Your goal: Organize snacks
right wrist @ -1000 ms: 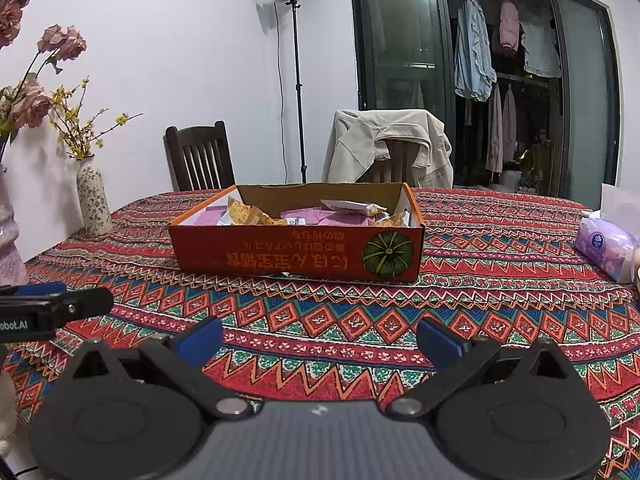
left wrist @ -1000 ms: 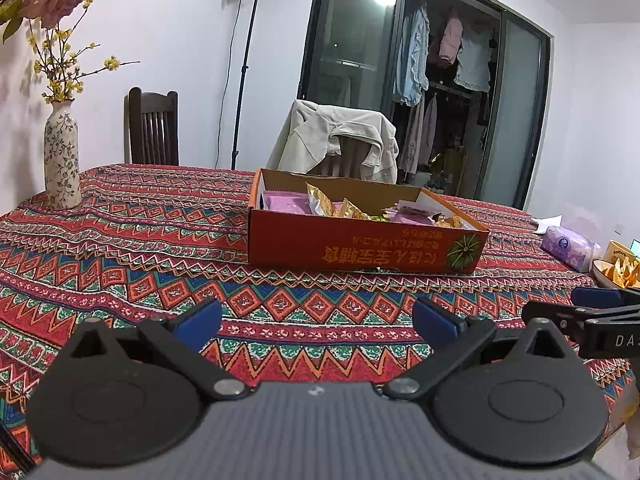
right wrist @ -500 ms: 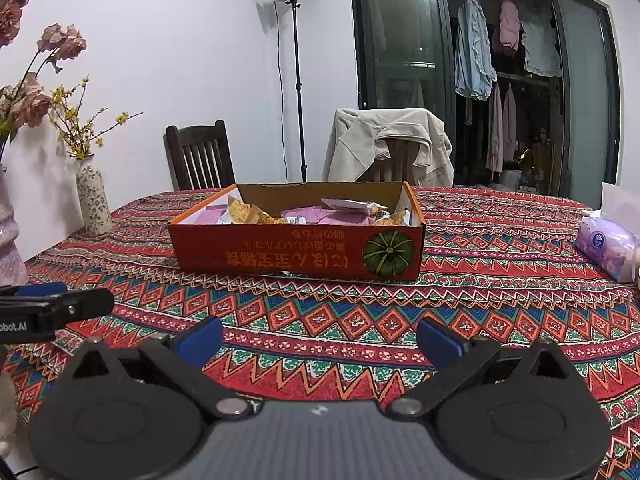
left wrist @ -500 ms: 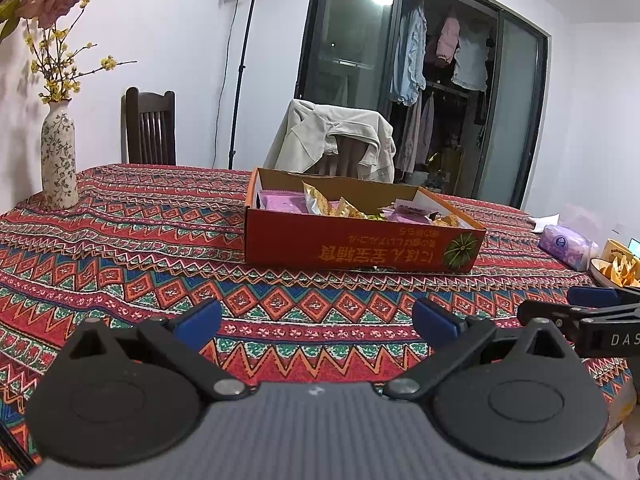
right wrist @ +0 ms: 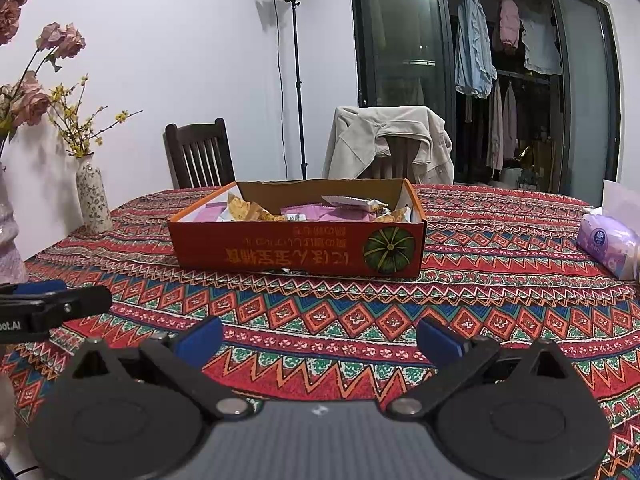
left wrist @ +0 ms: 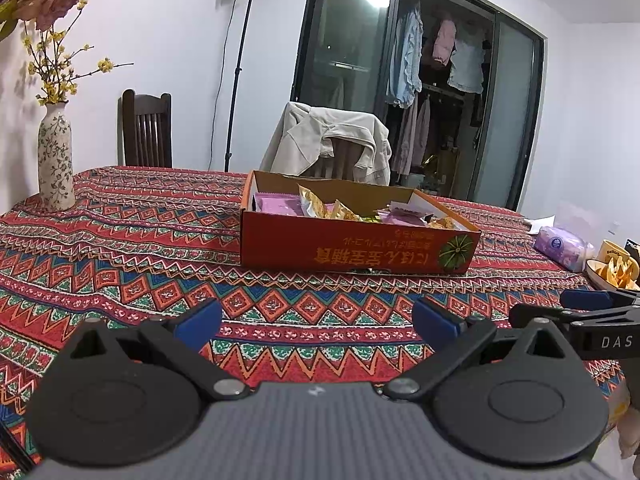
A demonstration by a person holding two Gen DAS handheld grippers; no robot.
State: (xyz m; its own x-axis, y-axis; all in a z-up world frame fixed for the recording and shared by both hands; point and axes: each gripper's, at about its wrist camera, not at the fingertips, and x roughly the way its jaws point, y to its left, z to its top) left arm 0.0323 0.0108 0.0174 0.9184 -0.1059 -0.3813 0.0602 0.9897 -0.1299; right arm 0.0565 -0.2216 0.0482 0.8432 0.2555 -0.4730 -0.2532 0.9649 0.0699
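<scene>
You are holding both tools low over the near edge of the bench (left wrist: 120, 240), each with its fingers spread wide and nothing between them: the left tool (left wrist: 316, 322) and the right tool (right wrist: 320, 338) are both empty. The box (right wrist: 296, 250) is sitting toward the middle of the bench, straight ahead of both tools and well apart from them, with its long side facing you and running left to right. The snacks (right wrist: 340, 206) are lying inside it in a loose jumble: pink packets (left wrist: 278, 204) toward the left end, yellow packets (left wrist: 320, 206) leaning near the middle, and a white wrapper (right wrist: 352, 201) riding on top toward the right end. In the right wrist view the box is lying dead ahead; in the left wrist view it is lying slightly to the right, so neither tool looks clearly nearer. The snacks are already in the box, which would fit either sorting about to happen or a finished tidy-up. A tissue pack (right wrist: 608, 246) and a bowl of chips (left wrist: 614, 274) are sitting at the right edge, a vase (left wrist: 56, 160) at the far left corner.
</scene>
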